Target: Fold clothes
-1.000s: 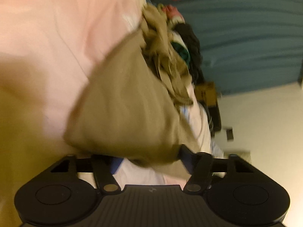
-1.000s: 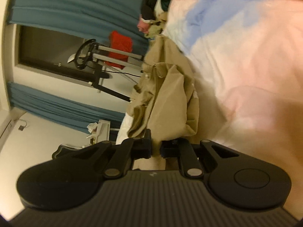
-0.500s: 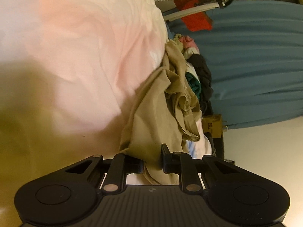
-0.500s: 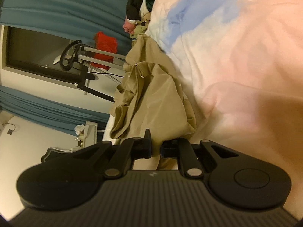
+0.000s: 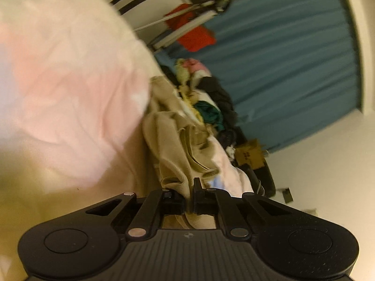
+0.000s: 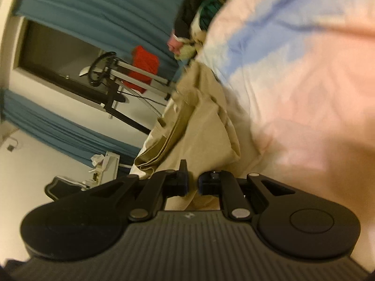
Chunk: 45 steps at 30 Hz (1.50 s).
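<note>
Now the left gripper [image 5: 189,195], open a second ago, pinches the khaki garment [image 5: 171,149]. The right gripper [image 6: 192,185] stays clamped on it too, so lifting and spreading can likely begin.

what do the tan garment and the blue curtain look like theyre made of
Tan garment: looks like matte woven cotton, chino-like; it creases sharply, shows stitched seams and no sheen. Blue curtain: probably a heavier matte woven fabric, hanging in even vertical folds. Blur leaves the weave itself unreadable.

The left hand-held gripper [image 5: 189,195] pinches a tan garment [image 5: 172,149] beside a pink sheet [image 5: 70,89].
</note>
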Motion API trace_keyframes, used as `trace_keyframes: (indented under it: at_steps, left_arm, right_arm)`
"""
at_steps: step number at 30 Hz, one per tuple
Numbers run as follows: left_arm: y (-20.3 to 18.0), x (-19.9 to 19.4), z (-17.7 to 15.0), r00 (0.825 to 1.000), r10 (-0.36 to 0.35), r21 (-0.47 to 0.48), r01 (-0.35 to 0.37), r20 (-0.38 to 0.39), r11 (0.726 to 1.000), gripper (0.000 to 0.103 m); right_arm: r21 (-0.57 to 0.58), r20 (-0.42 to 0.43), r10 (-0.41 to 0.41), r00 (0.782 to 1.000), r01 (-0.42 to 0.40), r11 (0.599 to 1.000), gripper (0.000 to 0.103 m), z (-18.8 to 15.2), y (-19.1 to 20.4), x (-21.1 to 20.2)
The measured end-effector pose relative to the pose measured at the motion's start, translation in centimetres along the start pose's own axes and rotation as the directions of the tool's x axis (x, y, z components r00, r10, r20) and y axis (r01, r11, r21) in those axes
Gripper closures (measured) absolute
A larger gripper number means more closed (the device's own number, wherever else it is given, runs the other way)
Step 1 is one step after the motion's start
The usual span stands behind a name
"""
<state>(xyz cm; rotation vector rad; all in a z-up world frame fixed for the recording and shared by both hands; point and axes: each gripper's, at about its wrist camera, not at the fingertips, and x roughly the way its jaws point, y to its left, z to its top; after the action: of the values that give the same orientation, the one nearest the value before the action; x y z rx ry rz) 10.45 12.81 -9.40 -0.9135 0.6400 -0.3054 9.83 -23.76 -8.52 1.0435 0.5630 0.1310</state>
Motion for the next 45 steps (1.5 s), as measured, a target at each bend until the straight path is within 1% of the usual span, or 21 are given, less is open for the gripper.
trace_keyframes:
  at_steps: [4,6,9,13,16,18,21,25,29,31,34,36,37,38,39,40,41,42,43,44,45]
  left_arm:
    - [-1.1,-4.3,-2.6,1.000,0.002,0.014,-0.001,-0.008,1.000,0.097]
    - [-0.9,-7.5,-4.0,1.000,-0.003,-0.024,0.003,-0.025,1.000,0.097]
    - [-1.0,-12.2,-6.4,0.999,-0.018,-0.064,0.017,-0.028,0.998,0.097]
    - [-1.3,-17.7,-10.0,0.999,-0.035,-0.080,0.034,-0.005,0.996,0.097]
    - [-1.5,-19.4,-11.4,1.000,-0.030,-0.092,0.029,-0.009,0.995,0.097]
    - [-1.7,-19.8,-11.7,1.000,-0.026,-0.087,0.025,-0.015,0.996,0.097]
    - [-2.1,-18.8,-10.9,1.000,-0.017,-0.088,0.016,-0.016,0.996,0.097]
    - [-3.6,-14.0,-7.4,1.000,0.013,-0.058,-0.013,-0.008,0.998,0.096]
    - [-5.3,-7.8,-2.6,0.998,0.067,-0.005,-0.067,-0.013,0.998,0.096]
    - [-5.6,-4.9,-0.6,0.993,0.116,-0.004,-0.117,-0.019,0.993,0.096]
    - [-5.1,-0.6,1.6,0.984,0.178,0.013,-0.178,-0.028,0.984,0.096]
    - [-4.3,2.2,2.6,0.977,0.208,0.033,-0.207,-0.036,0.978,0.096]
    - [-3.7,3.5,3.0,0.970,0.238,0.042,-0.236,-0.042,0.971,0.096]
    - [-3.0,4.8,3.3,0.963,0.265,0.048,-0.263,-0.055,0.964,0.095]
    - [-2.4,5.5,3.5,0.960,0.271,0.057,-0.268,-0.063,0.962,0.095]
    - [-2.0,5.9,3.6,0.959,0.273,0.067,-0.269,-0.070,0.961,0.093]
    - [-1.5,6.4,3.6,0.958,0.275,0.076,-0.269,-0.076,0.960,0.088]
    - [-1.2,6.4,3.6,0.961,0.267,0.088,-0.260,-0.075,0.961,0.080]
    - [-1.0,6.2,3.5,0.964,0.257,0.100,-0.249,-0.073,0.963,0.075]
    - [-1.0,5.8,3.4,0.966,0.248,0.118,-0.238,-0.075,0.964,0.060]
    - [-1.1,5.5,3.2,0.968,0.239,0.137,-0.227,-0.078,0.964,0.042]
  right_arm:
    - [-0.006,0.027,0.009,1.000,-0.009,1.000,0.092,-1.8,0.9,-4.7]
    - [-0.004,0.029,0.010,1.000,-0.010,1.000,0.092,-3.1,1.2,-7.3]
    - [-0.009,0.027,0.023,0.999,-0.023,1.000,0.092,-5.6,1.2,-11.7]
    - [-0.098,0.032,0.014,0.999,-0.011,0.995,0.092,-9.2,1.9,-17.1]
    - [-0.140,0.032,-0.001,0.999,0.005,0.990,0.091,-10.3,2.4,-19.4]
    - [-0.129,0.029,-0.004,1.000,0.008,0.992,0.091,-10.3,2.3,-19.9]
    - [-0.098,0.019,-0.007,1.000,0.009,0.995,0.091,-9.2,2.4,-18.9]
    - [-0.057,0.006,-0.007,1.000,0.008,0.998,0.090,-6.2,3.3,-15.5]
    - [-0.040,0.000,-0.045,0.999,0.044,0.998,0.089,-1.9,4.8,-9.6]
    - [-0.031,-0.024,-0.069,0.997,0.068,0.997,0.089,0.1,5.1,-6.0]
    - [-0.017,-0.073,-0.114,0.991,0.113,0.993,0.089,2.3,4.6,-0.9]
    - [-0.014,-0.099,-0.134,0.986,0.133,0.991,0.085,3.3,3.8,1.7]
    - [-0.016,-0.106,-0.129,0.986,0.128,0.992,0.075,3.7,3.3,2.5]
    - [-0.016,-0.111,-0.121,0.986,0.120,0.993,0.055,4.0,2.8,3.2]
    - [-0.021,-0.114,-0.112,0.987,0.111,0.994,0.043,4.1,2.4,3.5]
    - [-0.026,-0.116,-0.103,0.988,0.100,0.995,0.021,4.2,2.0,3.7]
    - [-0.033,-0.119,-0.086,0.989,0.083,0.996,0.018,4.2,1.7,3.6]
    - [-0.041,-0.121,-0.067,0.990,0.062,0.997,0.018,4.1,1.4,3.3]
    - [-0.048,-0.124,-0.047,0.991,0.041,0.998,0.018,4.1,1.0,3.1]
    - [-0.062,-0.132,-0.027,0.991,0.019,0.998,0.018,4.0,0.9,2.8]
    - [-0.086,-0.139,-0.009,0.990,-0.003,0.996,0.018,3.7,1.1,2.4]
